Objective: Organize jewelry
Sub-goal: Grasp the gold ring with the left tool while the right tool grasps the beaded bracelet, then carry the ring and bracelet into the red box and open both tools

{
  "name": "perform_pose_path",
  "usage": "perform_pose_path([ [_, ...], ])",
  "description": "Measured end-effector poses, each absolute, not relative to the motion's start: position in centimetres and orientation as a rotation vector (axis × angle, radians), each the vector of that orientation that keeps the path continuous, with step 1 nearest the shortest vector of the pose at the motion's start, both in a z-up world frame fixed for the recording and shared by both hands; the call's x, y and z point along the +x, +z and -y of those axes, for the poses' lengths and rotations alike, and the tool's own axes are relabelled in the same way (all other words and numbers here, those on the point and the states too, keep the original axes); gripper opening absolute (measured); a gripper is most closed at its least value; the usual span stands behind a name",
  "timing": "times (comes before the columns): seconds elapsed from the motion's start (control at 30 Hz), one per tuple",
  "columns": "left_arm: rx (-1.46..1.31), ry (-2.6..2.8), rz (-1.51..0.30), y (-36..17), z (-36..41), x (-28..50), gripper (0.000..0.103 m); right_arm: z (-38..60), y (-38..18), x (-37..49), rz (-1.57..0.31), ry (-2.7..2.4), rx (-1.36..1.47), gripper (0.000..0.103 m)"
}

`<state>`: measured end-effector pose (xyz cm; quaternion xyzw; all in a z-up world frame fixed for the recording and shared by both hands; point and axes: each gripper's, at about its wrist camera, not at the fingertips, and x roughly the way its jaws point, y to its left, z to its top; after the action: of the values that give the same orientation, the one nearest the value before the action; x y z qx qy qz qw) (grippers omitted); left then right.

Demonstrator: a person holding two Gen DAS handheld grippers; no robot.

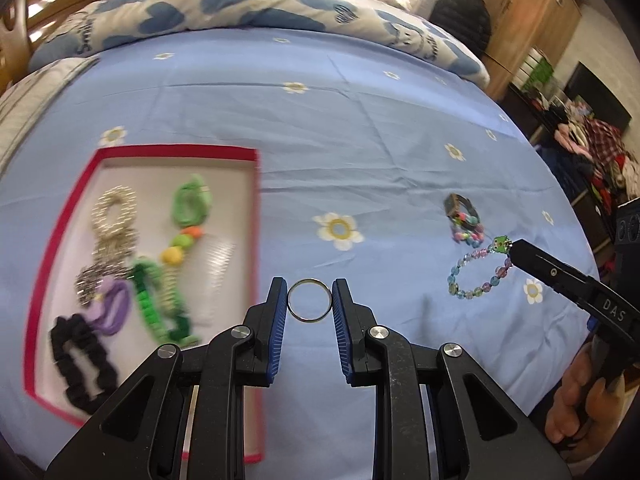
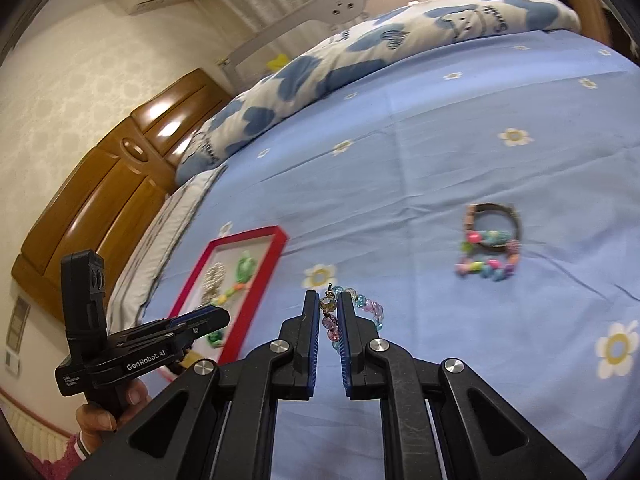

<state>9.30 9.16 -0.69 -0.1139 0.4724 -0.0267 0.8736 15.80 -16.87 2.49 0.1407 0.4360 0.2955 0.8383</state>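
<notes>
red tray (image 1: 256,240): contents motion-blurred | near corner behind left claw (image 1: 310,300) | comb (image 1: 218,264) perhaps, unclear

Black plastic tongs (image 1: 310,300), blue ribbed pads (image 1: 280,320), silver screws; white "GenRobot.AI" lettering; bare-skinned hand (image 2: 106,412).

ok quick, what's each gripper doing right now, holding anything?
Left gripper: shut on the silver ring.
Right gripper: shut on the pastel bead bracelet.

Red tray (image 1: 256,216); daisy-patterned blue sheet (image 1: 360,128)
</notes>
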Motion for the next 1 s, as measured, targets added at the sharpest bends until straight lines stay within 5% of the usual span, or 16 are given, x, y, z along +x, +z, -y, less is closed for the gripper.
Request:
perform_pose_path([
  [1.0,-0.387,0.223,-0.952,-2.0,-23.8,3.9,0.021,0.0,2.7,15.0,-0.995,0.925,0.193,0.009],
])
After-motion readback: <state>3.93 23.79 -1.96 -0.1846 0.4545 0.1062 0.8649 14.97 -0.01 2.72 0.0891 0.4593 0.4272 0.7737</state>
